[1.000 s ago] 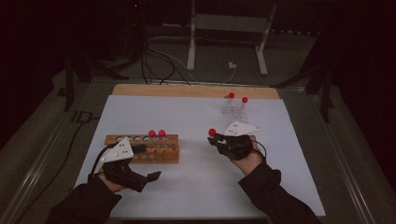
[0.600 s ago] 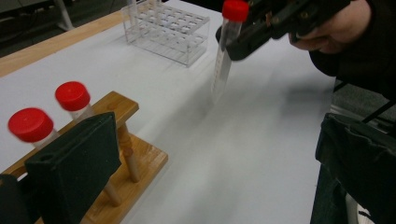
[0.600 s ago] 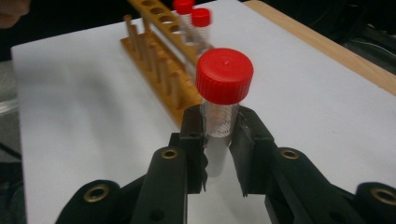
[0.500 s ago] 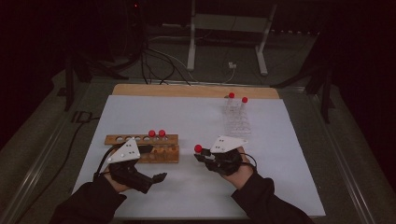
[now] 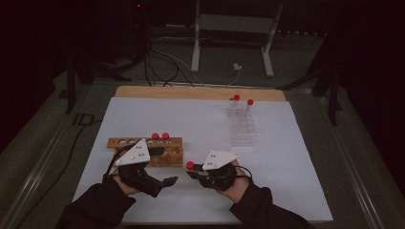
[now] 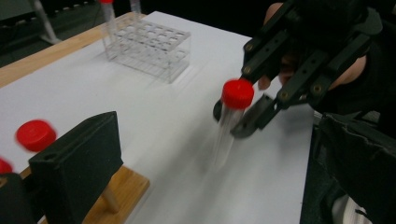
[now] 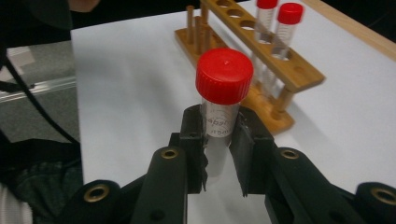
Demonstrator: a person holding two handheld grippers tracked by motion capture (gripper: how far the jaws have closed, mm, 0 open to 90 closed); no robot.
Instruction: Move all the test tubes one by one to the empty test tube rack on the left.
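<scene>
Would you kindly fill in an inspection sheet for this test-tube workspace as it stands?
Surface: white sheet over a wooden board, bare between the racks.
Job's things: wooden rack holds two red-capped tubes; clear rack holds two more; one red-capped tube upright in the right gripper.
Clutter: nothing seen.
Grippers: right gripper shut on the tube below its cap; left gripper near the wooden rack, holding nothing, jaw state unclear.
Cables: black cable trails off the table's left edge; more cables on the floor behind.
Surroundings: dark room, metal stand legs behind the table.
</scene>
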